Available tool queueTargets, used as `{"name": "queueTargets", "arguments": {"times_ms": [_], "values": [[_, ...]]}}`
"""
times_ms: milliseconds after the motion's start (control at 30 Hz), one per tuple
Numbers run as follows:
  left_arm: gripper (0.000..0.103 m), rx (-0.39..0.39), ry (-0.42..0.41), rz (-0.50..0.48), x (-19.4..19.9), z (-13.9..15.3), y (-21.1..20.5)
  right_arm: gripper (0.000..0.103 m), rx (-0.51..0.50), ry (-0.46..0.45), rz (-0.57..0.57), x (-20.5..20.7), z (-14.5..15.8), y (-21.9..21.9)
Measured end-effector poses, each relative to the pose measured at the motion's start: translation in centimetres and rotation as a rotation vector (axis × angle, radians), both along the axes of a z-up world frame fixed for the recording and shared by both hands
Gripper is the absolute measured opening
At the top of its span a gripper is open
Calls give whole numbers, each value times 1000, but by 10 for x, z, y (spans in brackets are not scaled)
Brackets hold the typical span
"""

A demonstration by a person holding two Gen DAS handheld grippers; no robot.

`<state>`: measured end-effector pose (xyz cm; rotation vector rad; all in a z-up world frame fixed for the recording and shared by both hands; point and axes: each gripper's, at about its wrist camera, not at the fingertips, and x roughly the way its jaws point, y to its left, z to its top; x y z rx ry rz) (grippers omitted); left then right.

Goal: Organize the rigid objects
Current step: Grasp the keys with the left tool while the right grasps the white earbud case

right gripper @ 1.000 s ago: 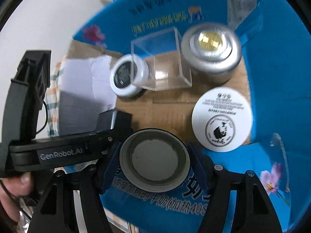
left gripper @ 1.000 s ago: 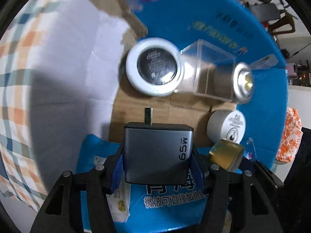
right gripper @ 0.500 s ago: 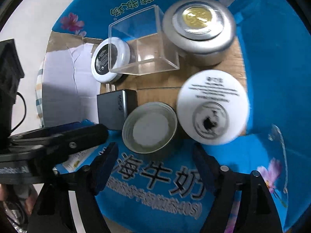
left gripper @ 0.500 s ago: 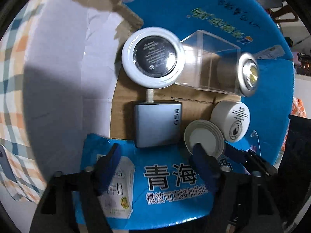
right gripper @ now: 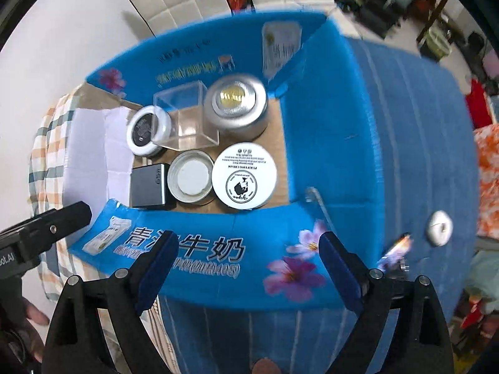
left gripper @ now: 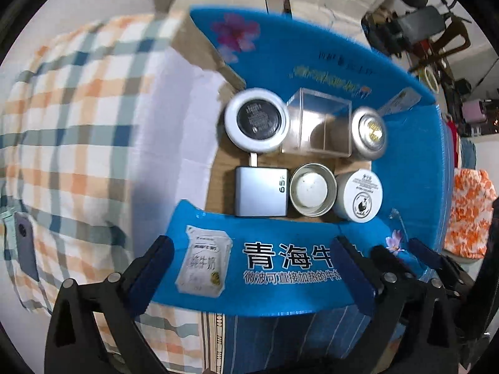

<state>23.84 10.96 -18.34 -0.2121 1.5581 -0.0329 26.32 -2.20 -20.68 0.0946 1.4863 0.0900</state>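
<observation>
Beside the carton (right gripper: 389, 131), a round silver disc (right gripper: 439, 232) — right wrist view only, both grippers agape

Inside the box (left gripper: 408, 168), the charger (left gripper: 260, 191), open tin (left gripper: 312, 189) and cream jar (left gripper: 358, 194) sit in a row. At 12 o'clock from them stand the compact (left gripper: 256, 120), clear cube (left gripper: 318, 127) and, seemingly touching it, the puck light (left gripper: 369, 133).

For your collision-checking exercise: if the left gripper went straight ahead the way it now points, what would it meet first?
Probably the near blue flap of the box, lying between the open left gripper and the grey charger; depth is uncertain.
</observation>
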Motion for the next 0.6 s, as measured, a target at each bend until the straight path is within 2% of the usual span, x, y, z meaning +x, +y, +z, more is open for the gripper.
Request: {"name": "queueTargets", "arguments": {"times_ms": [100, 300, 467, 600], "values": [[103, 14, -59, 5, -7, 21, -2, 94, 9, -42, 19, -12, 36, -6], [103, 58, -219, -6, -26, 83, -18, 93, -8, -141, 40, -42, 86, -1], [103, 87, -253, -50, -51, 109, -33, 93, -6, -191, 50, -65, 121, -7], [103, 89, -291, -44, -65, 130, -37, 93, 9, -218, 51, -82, 143, -18]]}}
